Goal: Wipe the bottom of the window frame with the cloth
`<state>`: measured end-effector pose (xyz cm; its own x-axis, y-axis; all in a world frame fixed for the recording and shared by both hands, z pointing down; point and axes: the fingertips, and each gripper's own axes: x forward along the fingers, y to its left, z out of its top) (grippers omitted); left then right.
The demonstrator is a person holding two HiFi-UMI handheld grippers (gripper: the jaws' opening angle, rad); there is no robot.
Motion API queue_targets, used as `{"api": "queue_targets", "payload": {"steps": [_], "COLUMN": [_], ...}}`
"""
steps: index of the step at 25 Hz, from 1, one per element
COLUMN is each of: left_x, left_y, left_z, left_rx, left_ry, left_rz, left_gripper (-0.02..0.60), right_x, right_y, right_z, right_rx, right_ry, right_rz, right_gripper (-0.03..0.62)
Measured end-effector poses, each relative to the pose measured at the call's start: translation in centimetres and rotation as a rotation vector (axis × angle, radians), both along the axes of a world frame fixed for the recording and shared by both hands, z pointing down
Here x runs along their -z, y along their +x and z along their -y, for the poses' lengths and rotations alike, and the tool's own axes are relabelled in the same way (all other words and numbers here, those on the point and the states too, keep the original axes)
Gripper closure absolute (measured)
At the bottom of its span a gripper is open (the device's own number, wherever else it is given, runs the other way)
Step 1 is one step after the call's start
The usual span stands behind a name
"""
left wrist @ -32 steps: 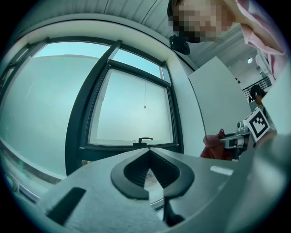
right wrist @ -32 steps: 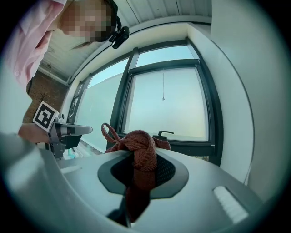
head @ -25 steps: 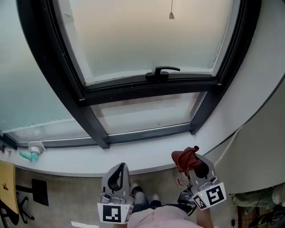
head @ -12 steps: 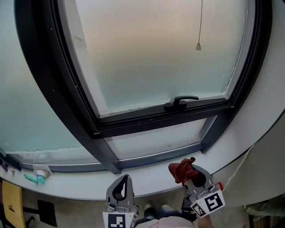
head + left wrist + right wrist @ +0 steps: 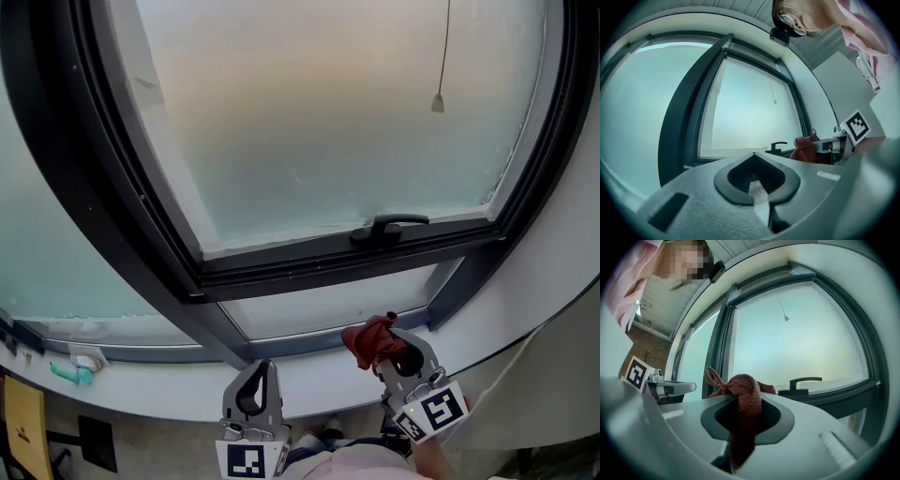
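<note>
A dark window frame (image 5: 309, 267) with a black handle (image 5: 387, 228) fills the head view; its bottom rail (image 5: 309, 342) runs above a white sill (image 5: 319, 375). My right gripper (image 5: 386, 349) is shut on a bunched red cloth (image 5: 368, 339), held just over the sill below the bottom rail. The right gripper view shows the cloth (image 5: 743, 394) squeezed between the jaws, with the handle (image 5: 805, 380) beyond. My left gripper (image 5: 255, 386) hovers low at the sill's near edge, shut with nothing in it. From the left gripper view the cloth (image 5: 804, 149) is off to the right.
A teal object (image 5: 71, 374) and a small white piece (image 5: 86, 361) lie on the sill at far left. A blind cord with a weight (image 5: 438, 101) hangs before the glass. A white wall (image 5: 572, 281) closes in on the right. A yellow thing (image 5: 19, 422) sits at bottom left.
The head view has tilted upward, so the window sits lower in the picture. My right gripper with the cloth has risen closer to the bottom rail. The left gripper has hardly shifted.
</note>
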<state>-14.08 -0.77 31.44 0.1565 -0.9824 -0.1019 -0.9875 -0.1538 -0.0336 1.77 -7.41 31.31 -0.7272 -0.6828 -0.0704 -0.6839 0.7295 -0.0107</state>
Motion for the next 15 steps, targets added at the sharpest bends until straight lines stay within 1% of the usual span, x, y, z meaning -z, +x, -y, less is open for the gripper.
{"api": "queue_targets", "payload": {"steps": [3,8,11,13,15], "left_x": [-0.1,0.5,1.3,1.8,2.2], "left_y": [-0.1,-1.5,-2.3,-2.8,-3.2], "left_z": [1.0,2.1,2.9,4.0,5.2], "left_rx": [0.004,0.013,0.008,0.007,-0.012], "left_ry": [-0.005,0.001,0.031,0.055,0.075], "left_rz": [-0.015,-0.007,0.006,0.034,0.044], "left_gripper": [0.58,0.58,0.58,0.58,0.58], "right_x": [0.1,0.4,1.0,1.8,2.7], "right_y": [-0.8,-2.5,-4.3,-5.8,-7.4], "right_z": [1.4,2.2,2.9,3.5,3.9], "right_rx": [0.014,0.014,0.006,-0.004,-0.009], "right_ry": [-0.011,0.018,0.038,0.059,0.091], "right_rz": [-0.01,-0.026,-0.011,0.005,0.009], "right_gripper": [0.534,0.536,0.532,0.53,0.53]}}
